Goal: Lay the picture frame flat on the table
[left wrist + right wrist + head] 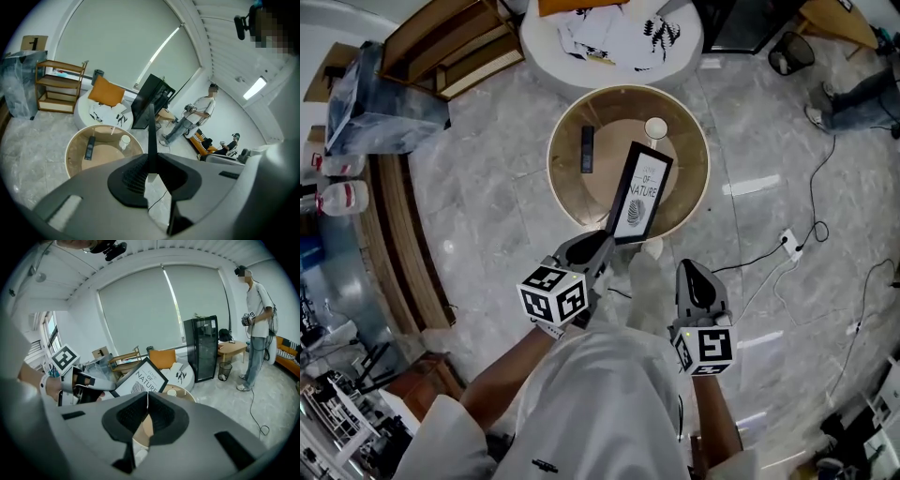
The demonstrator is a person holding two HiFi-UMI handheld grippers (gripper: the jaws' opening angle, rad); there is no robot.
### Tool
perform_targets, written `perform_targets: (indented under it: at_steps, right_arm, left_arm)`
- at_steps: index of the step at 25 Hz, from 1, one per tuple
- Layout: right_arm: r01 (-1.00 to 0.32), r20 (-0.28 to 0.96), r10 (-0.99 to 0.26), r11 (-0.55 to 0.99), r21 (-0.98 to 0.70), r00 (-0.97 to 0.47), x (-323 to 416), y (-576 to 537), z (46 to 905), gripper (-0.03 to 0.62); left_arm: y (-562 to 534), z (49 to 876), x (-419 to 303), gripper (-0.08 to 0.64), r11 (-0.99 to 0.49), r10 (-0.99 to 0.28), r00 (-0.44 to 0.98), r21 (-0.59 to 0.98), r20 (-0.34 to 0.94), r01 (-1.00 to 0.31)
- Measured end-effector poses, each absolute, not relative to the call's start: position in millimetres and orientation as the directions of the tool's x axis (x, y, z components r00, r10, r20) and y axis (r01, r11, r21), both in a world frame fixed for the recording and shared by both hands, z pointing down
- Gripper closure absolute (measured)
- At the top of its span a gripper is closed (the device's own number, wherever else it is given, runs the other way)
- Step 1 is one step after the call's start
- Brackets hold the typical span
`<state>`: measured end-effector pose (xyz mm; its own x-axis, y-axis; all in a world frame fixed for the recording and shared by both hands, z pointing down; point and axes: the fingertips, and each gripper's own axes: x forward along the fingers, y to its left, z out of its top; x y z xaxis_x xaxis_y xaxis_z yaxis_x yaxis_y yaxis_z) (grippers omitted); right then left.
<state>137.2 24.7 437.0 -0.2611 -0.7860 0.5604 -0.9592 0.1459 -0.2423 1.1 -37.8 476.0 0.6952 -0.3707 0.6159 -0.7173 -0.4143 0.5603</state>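
- Left gripper [602, 244] is clamped on the picture frame [639, 192], its jaws pinching the lower edge near a corner. In the left gripper view the frame runs edge-on between the pads as one thin dark line.
- Frame hangs tilted in the air over the near side of the round table [553, 159], not touching it, with its printed face turned up toward the head camera.
- Judging by its look, it is stiff, light and thin-rimmed, and probably glazed (so fragile at the face and corners). A pinch on one edge lets it swing, so it should go down slowly, with the free edge landing first or the opposite edge steadied.
- Right gripper [692, 274] has its jaws together on nothing and is held low by the person's body, apart from the frame.
- On the table, a dark remote [587, 148] and a white cup [656, 127] sit beyond the frame. The bare near part looks like the safest landing spot.
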Motion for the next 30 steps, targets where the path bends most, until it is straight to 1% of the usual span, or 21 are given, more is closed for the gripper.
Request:
perform_targets:
  at_steps: [9,22,30]
  right_arm:
    - [-0.946,0.565,-0.772,0.15,-0.287,-0.293,151.3,-13.3,502.8,0.588]
    - [-0.939,0.634,-0.71,0.118,-0.323,-0.307,160.2,-24.6,623.4,0.588]
    - [-0.928,0.652,-0.672,0.161,-0.335,-0.352,153.3,-36.0,677.1,0.588]
  left_arm:
    - [-47.4,545.7,17.0,0.499,-0.376,-0.349,0.672,0.559,0.653,-0.739]
    - [-53.0,665.4,28.1,0.499,-0.317,-0.332,0.67,0.59,0.664,-0.742]
    - [-50.6,723.7,29.7,0.499,-0.265,-0.33,0.669,0.615,0.666,-0.743]
